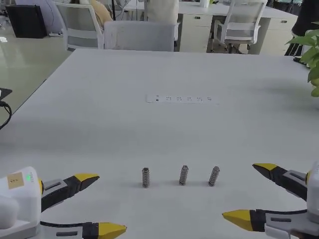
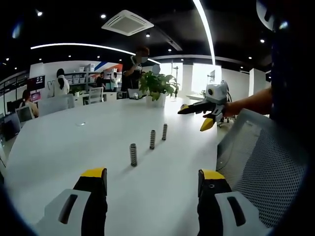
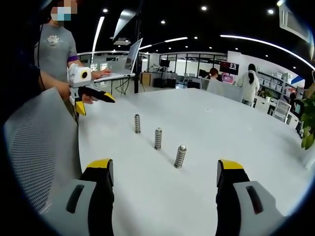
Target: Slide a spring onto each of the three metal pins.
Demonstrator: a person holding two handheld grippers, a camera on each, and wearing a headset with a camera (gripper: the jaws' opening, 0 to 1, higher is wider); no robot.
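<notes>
White table (image 1: 159, 134), springs (image 1: 183, 175) standing upright, one row

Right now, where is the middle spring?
In the head view, the middle spring stands on the white table, between the left spring and the right spring.

Three grey coiled springs stand in a short row on the white tabletop (image 1: 199, 134), in the lower middle of the head view, each sleeved over a metal pin. The left spring (image 1: 145, 177) stands upright. The middle spring (image 1: 183, 175) and the right spring (image 1: 214, 176) look tilted slightly rightward. They are evenly spaced and not touching. In the right gripper view the row runs diagonally from the centre toward the upper left, and a rounded pin tip (image 3: 182, 147) shows above the nearest coil.
</notes>
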